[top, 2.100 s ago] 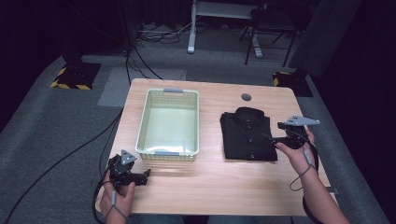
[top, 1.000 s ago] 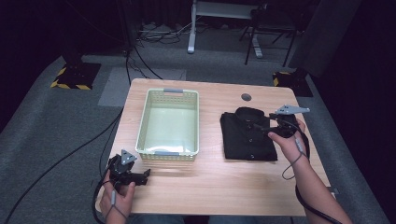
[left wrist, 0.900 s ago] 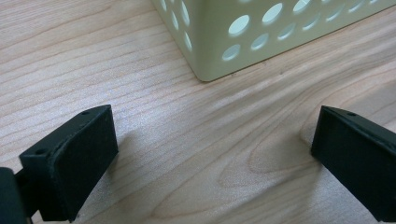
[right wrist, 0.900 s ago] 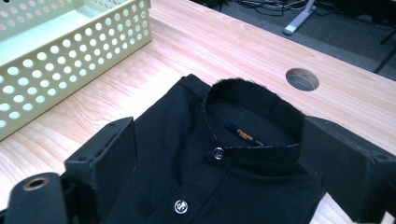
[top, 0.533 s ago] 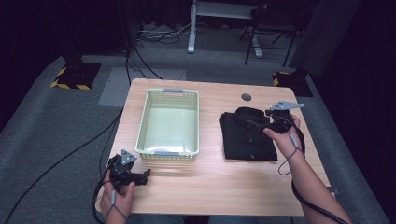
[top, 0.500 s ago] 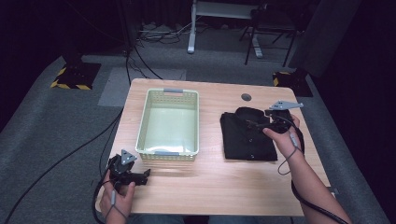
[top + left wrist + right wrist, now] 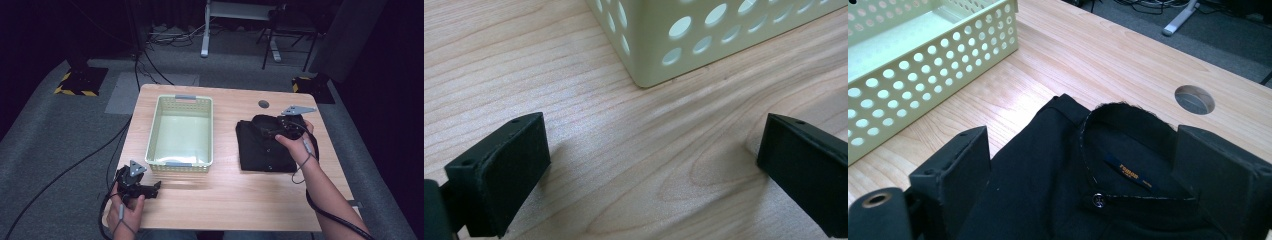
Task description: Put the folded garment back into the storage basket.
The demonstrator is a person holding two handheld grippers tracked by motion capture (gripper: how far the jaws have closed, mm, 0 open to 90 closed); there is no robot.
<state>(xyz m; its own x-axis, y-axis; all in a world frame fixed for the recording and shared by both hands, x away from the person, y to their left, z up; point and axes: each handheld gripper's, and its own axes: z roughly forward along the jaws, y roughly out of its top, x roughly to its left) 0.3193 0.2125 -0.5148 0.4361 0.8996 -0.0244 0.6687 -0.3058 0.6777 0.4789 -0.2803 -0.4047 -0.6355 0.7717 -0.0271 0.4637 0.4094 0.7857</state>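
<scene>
A folded black shirt (image 7: 260, 150) lies on the right half of the wooden table (image 7: 225, 200), collar toward the far edge. My right gripper (image 7: 272, 131) hovers low over that collar, open. In the right gripper view the collar with its label (image 7: 1130, 175) and top button lies between the two spread jaws of my right gripper (image 7: 1093, 165), over the shirt (image 7: 1038, 170); I cannot tell whether they touch the cloth. My left gripper (image 7: 151, 189) rests open near the table's front left corner. Bare wood lies between the jaws of my left gripper (image 7: 656, 150).
A pale green perforated basket (image 7: 179, 163) stands left of centre with nothing in it; its corner (image 7: 659, 55) is just ahead of the left gripper, and its wall (image 7: 923, 70) lies left of the shirt. A round cable hole (image 7: 263, 104) is behind the shirt.
My right gripper has moved from the shirt's right edge away from me and leftward, onto the collar end. The left gripper, basket and shirt have stayed put.
</scene>
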